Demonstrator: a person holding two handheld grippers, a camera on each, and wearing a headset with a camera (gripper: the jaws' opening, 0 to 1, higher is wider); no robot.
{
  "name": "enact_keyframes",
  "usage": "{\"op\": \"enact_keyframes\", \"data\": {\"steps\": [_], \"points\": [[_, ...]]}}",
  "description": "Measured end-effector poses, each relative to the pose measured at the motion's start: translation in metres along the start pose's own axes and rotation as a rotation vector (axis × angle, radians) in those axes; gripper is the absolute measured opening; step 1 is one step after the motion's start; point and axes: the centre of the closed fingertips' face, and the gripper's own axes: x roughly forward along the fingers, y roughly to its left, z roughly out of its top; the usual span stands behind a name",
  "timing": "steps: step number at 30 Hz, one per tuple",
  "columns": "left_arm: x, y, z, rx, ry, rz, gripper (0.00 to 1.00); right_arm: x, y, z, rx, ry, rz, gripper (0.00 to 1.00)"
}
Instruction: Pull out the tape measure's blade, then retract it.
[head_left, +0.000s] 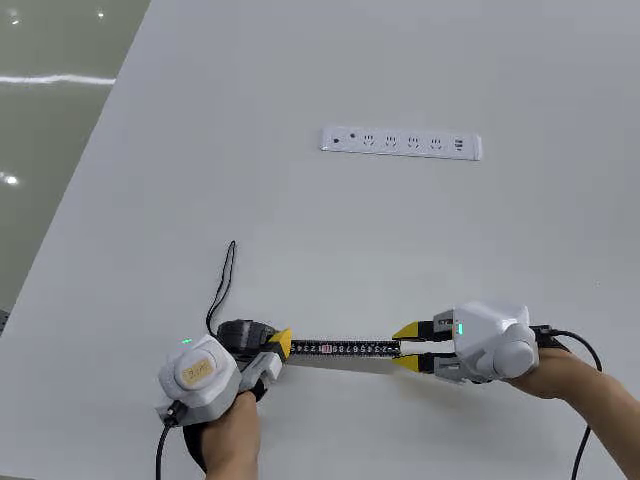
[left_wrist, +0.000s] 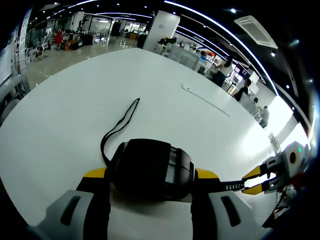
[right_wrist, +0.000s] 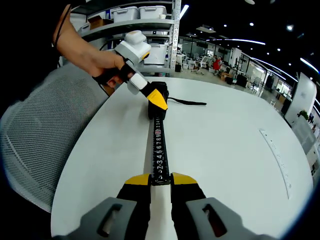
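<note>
The white counter (head_left: 300, 220) runs wide, and its near edge is cut off at the bottom of the head view. On the near left, the left tool (head_left: 270, 350) is clamped round the black tape measure (left_wrist: 147, 167). Its jaws cover both flanks of the case, so from above just the far side of the case peeks out. On the near right, the right tool (head_left: 407, 347) is pinched narrow on the tip of the blade (head_left: 345, 349), with the end hook buried between the jaws. Far across lies a white power strip (head_left: 400, 142), its sockets hard to make out. The blade stretches straight between both tools, its digits blurry from above. A thin black strap (head_left: 222, 285) trails from the case toward the far side.
</note>
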Motion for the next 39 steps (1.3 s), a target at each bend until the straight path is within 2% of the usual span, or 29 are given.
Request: {"op": "enact_keyframes", "data": {"steps": [39], "points": [[-0.0010, 0.0005, 0.0000, -0.013, 0.002, -0.015, 0.63, 0.0093, 0.0004, 0.0098, -0.011, -0.008, 0.016, 0.13]]}}
